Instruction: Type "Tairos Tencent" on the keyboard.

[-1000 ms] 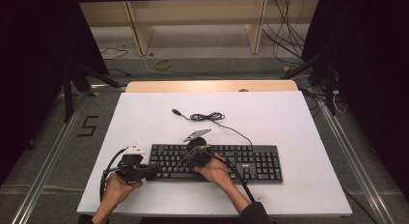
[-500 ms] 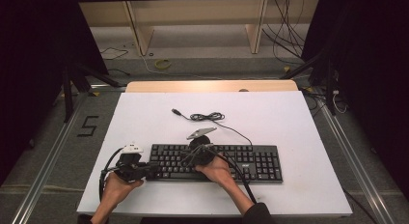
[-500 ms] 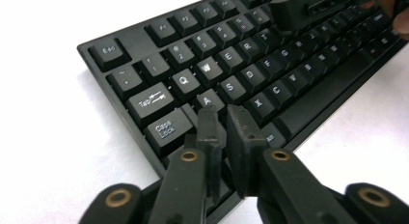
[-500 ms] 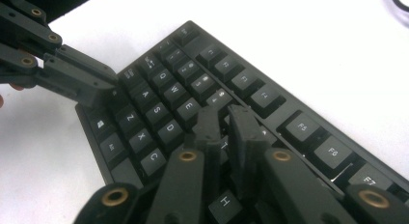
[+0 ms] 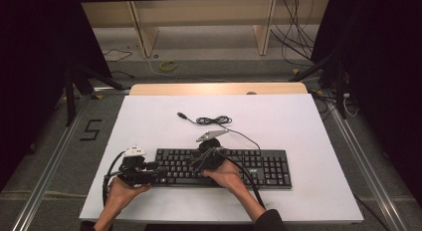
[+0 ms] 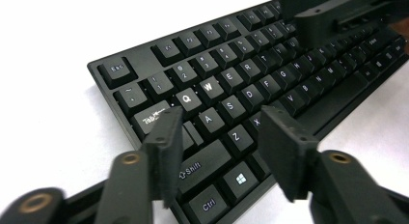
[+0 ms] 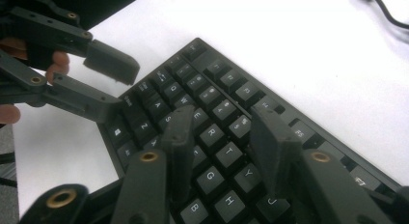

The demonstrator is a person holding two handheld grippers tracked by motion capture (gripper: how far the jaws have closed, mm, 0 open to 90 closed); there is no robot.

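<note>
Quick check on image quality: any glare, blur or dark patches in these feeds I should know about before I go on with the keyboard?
High view: table evenly lit, surroundings nearly black, keyboard sharp enough. Left gripper view: white table blown out, key legends crisp, near fingers soft. Right gripper view: keys legible at centre, own fingers and lower edge blurred, white table glaring at top.

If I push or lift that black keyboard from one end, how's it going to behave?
The keyboard looks like a rigid flat slab, so it should probably slide or pivot on the smooth white table rather than bend. Its trailing cable is floppy and may drag. Keycaps could depress under the jaws.
</note>
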